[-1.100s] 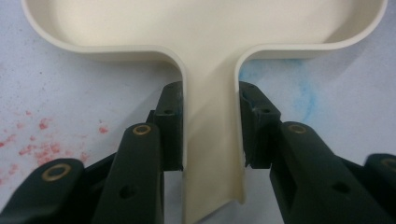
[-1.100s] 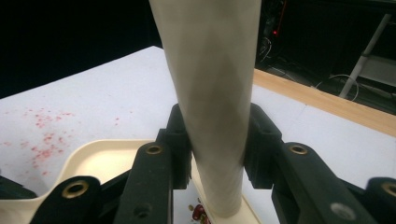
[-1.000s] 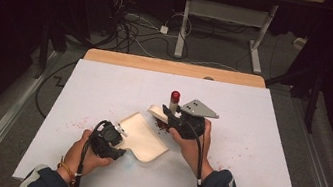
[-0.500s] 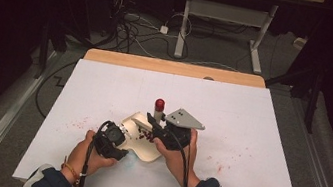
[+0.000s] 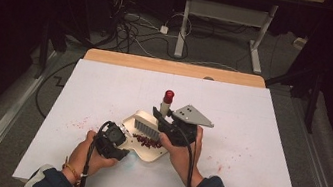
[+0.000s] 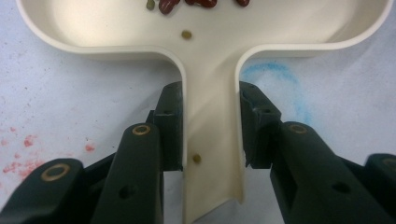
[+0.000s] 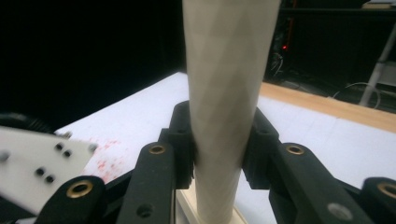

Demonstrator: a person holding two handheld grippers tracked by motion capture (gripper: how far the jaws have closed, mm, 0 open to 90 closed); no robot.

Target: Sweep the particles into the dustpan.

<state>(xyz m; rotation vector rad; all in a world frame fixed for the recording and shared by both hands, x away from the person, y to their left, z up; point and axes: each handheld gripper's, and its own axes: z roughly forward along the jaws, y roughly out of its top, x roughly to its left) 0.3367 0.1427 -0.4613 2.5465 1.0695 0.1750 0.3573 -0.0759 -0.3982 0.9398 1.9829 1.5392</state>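
**Sweeping of beans into a dustpan: collection partly done**

Nearest the person, the left gripper point(image 5: 111, 141) is seen with its jaws clenched on the handle of the cream dustpan point(image 5: 145, 148); in the left gripper view the handle point(image 6: 212, 140) is pinched between the two black jaws, and a single small bean is lodged in its channel. The pan is laid flat on the white bench point(image 5: 258, 138), just in front of the hands. A cluster of red beans point(image 5: 147, 142) is already gathered inside the pan, so the sweeping may be judged well advanced. Pale red smears and a few scattered specks point(image 5: 78, 123) are left on the bench to the left of the pan, and a few to the right near the right wrist; whether these are loose beans or only stains cannot be told.

Beyond the pan, the right gripper point(image 5: 162, 122) is shown grasping the cream handle point(image 7: 226, 107) of the brush point(image 5: 145, 126), which is capped in red at its far end point(image 5: 168, 95). The bristles are set at the pan's far edge, beside the beans.

Compared with the earlier frames, the brush has been drawn across the pan toward the left gripper, and beans now lie where the pan's floor was bare. The dustpan and left gripper have scarcely shifted.
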